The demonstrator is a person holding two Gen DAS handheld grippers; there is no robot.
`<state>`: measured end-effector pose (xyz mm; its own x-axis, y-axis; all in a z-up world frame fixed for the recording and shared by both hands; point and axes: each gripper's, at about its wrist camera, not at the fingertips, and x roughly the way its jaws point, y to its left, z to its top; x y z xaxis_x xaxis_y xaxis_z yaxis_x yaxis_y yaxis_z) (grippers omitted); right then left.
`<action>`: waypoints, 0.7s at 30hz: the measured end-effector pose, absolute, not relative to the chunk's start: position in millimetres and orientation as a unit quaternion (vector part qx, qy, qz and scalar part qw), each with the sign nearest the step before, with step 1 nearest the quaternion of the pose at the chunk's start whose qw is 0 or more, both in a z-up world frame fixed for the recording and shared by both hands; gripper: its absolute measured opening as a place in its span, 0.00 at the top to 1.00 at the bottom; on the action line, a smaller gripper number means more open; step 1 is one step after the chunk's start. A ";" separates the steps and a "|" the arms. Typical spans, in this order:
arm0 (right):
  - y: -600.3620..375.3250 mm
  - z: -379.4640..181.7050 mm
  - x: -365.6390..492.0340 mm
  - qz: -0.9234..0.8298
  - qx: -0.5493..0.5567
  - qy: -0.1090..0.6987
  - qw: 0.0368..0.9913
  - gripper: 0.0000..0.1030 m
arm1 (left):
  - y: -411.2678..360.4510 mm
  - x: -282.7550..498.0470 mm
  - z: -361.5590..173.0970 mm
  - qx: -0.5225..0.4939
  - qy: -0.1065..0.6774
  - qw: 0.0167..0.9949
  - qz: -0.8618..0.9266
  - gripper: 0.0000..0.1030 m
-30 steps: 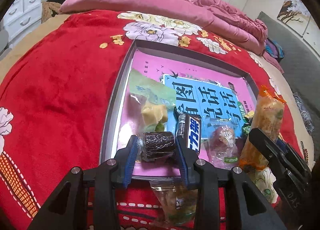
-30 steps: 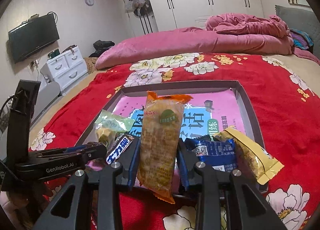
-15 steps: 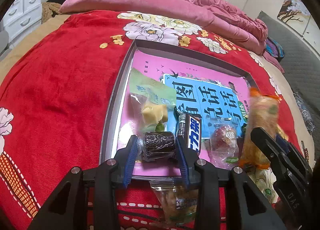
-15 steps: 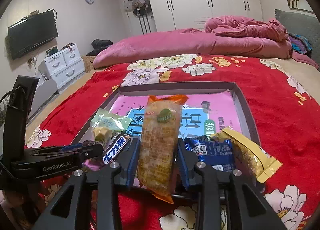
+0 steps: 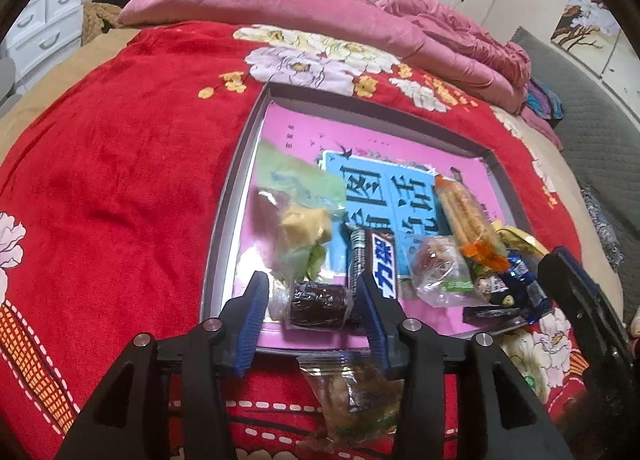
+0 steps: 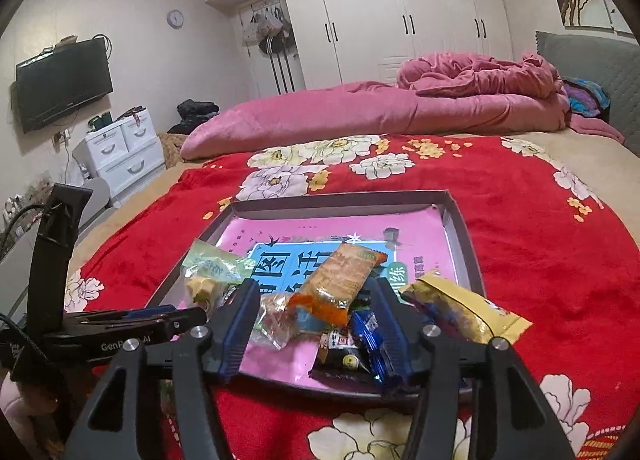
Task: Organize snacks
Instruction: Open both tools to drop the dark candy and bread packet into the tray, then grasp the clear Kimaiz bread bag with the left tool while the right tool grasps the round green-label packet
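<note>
A grey tray [image 5: 236, 184] with a pink and blue book inside lies on the red bed cover. My left gripper [image 5: 310, 314] is open around a dark brown wrapped snack [image 5: 316, 302] lying on the tray's near edge. My right gripper [image 6: 312, 324] is open and empty; the orange cracker pack [image 6: 340, 282] lies in the tray ahead of it, also seen in the left wrist view [image 5: 466, 220]. Around it lie a green bag [image 5: 300, 196], a blue bar [image 5: 382, 266], a clear red snack bag [image 5: 440, 272], and a yellow bag [image 6: 468, 310].
A clear snack bag [image 5: 356, 396] lies on the red blanket [image 5: 120, 180] just outside the tray's near edge, under my left gripper. A pink duvet [image 6: 400, 108] is piled at the far end of the bed. White drawers [image 6: 120, 152] stand left of the bed.
My right gripper opened and let go of the orange cracker pack, which now lies in the tray. My left gripper opened wider around the brown snack.
</note>
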<state>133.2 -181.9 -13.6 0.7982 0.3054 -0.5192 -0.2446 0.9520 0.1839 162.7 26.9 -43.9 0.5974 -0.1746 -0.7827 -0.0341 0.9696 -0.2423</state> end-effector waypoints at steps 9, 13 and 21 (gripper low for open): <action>-191.5 -10.1 111.8 0.136 0.063 0.293 0.944 0.42 | 33.1 140.5 -28.2 -0.129 0.434 0.890 -0.049 0.42; -193.1 -10.5 101.7 0.135 0.065 0.305 0.940 0.41 | 30.8 127.1 -25.2 -0.123 0.440 0.888 -0.056 0.41; -199.0 -16.3 76.5 0.125 0.059 0.332 0.933 0.39 | 11.7 105.2 -35.5 -0.113 0.476 0.868 -0.083 0.36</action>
<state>76.5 -199.0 -16.3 0.7487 0.2733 -0.6040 -0.1949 0.9616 0.1934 105.2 11.7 -35.5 0.5321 -0.2520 -0.8083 0.0367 0.9606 -0.2754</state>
